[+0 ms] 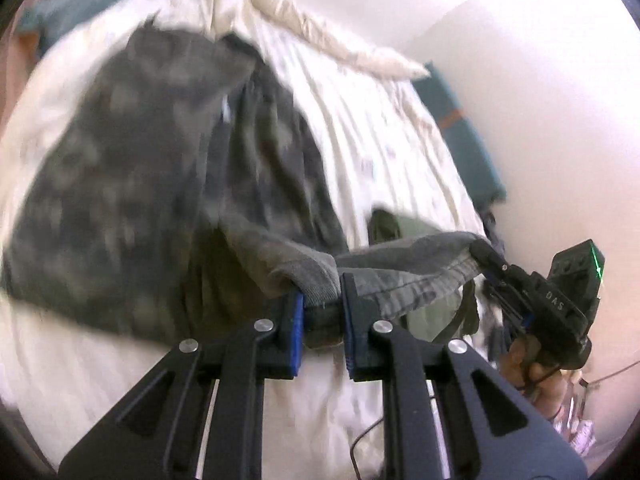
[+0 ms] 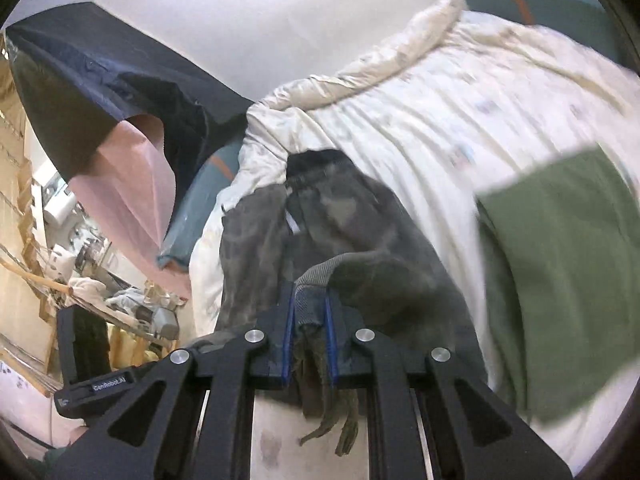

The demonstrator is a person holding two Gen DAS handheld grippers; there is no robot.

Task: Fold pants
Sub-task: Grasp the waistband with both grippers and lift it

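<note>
Camouflage pants (image 1: 132, 184) hang lifted off the bed (image 1: 392, 128), cuff end pinched shut in the left claw (image 1: 322, 320) and right claw (image 2: 310, 344), so the next move is probably carrying that edge toward the waistband.

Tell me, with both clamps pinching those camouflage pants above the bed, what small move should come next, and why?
Probably carry the pinched edge forward over the rest of the pants. The left gripper and the right gripper are both shut on the ribbed edge, which hangs lifted while the rest of the cloth trails down onto the pale bedsheet. Laying that edge onto the far end would make the fold.
</note>
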